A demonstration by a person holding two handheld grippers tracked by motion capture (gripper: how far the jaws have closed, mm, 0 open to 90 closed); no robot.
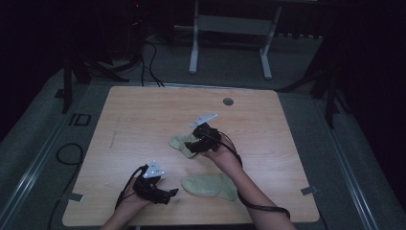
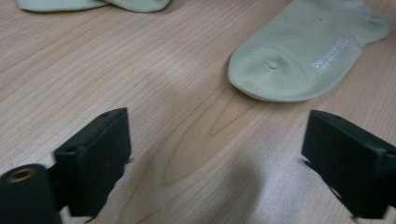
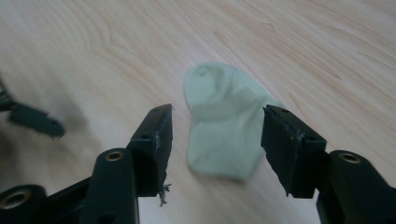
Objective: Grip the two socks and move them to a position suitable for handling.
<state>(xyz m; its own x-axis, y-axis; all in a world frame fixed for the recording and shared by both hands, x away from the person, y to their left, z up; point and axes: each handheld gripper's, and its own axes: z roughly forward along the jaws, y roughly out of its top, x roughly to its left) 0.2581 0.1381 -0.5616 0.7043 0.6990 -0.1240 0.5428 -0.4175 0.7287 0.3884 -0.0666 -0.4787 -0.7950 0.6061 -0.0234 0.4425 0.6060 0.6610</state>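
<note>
Two pale green socks lie on the wooden table (image 1: 143, 105), and I take the round grommet hole (image 1: 228, 101) near its far edge as my reference. The far sock (image 1: 181, 142) lies a little crumpled, well on the person's side of that hole and slightly to the left of it. The right gripper (image 1: 197, 146) is over this sock with its jaws spread wide, one on each side of the cloth and not yet closed on it. The near sock (image 1: 210, 186) lies flat, much farther from the hole and close to the front edge. The left gripper (image 1: 168, 193) rests just to the left of it, jaws also wide, holding nothing.

I judge the socks to be very light, soft and limp: they will fold and hang from any grip point, and they cannot break. A pinch on a raised fold or on the cuff edge should hold better than on flat cloth, where the jaws may only scrape the wood. Between the hole and the socks the board is bare, so there is good room there. The near sock could slide off the front edge if pushed.
</note>
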